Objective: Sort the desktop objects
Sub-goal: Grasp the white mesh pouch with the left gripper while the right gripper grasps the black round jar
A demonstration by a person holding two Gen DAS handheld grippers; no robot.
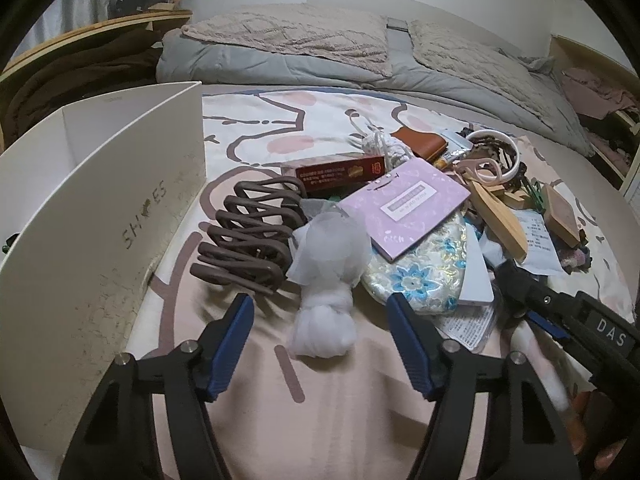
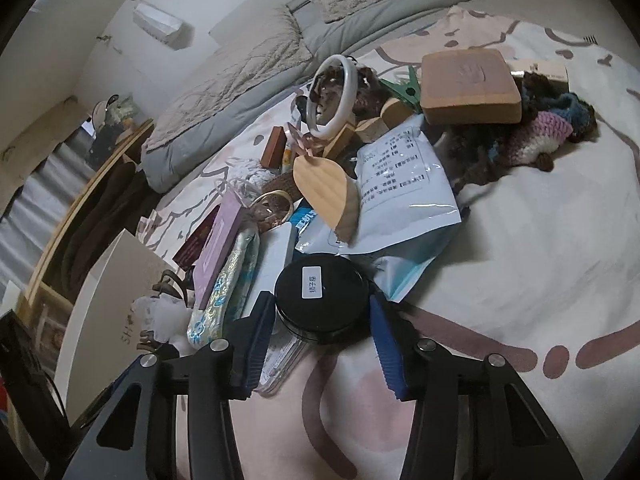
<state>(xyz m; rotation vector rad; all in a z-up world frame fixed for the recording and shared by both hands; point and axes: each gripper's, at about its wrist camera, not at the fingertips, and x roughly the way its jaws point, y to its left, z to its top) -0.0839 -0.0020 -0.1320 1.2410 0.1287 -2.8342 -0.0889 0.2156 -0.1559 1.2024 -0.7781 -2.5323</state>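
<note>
A heap of small objects lies on a patterned bed sheet. My left gripper (image 1: 322, 312) is open and straddles a white gauzy bundle (image 1: 324, 320), with gaps on both sides of it. A brown hair claw (image 1: 248, 232) lies just beyond its left finger, and a floral pouch (image 1: 416, 276) lies by its right finger. My right gripper (image 2: 320, 312) is shut on a black round tin (image 2: 320, 300) with a white label, one blue pad against each side. The tin rests at the near edge of the heap. The right gripper also shows at the right edge of the left wrist view.
A white shoe box (image 1: 100, 216) stands open at the left. The heap holds a purple card (image 1: 408, 208), a red box (image 1: 336, 172), a white bangle (image 2: 332, 96), a wooden block (image 2: 468, 88), a printed packet (image 2: 404, 184) and knitted pieces (image 2: 548, 132). Grey bedding (image 1: 280, 56) lies behind.
</note>
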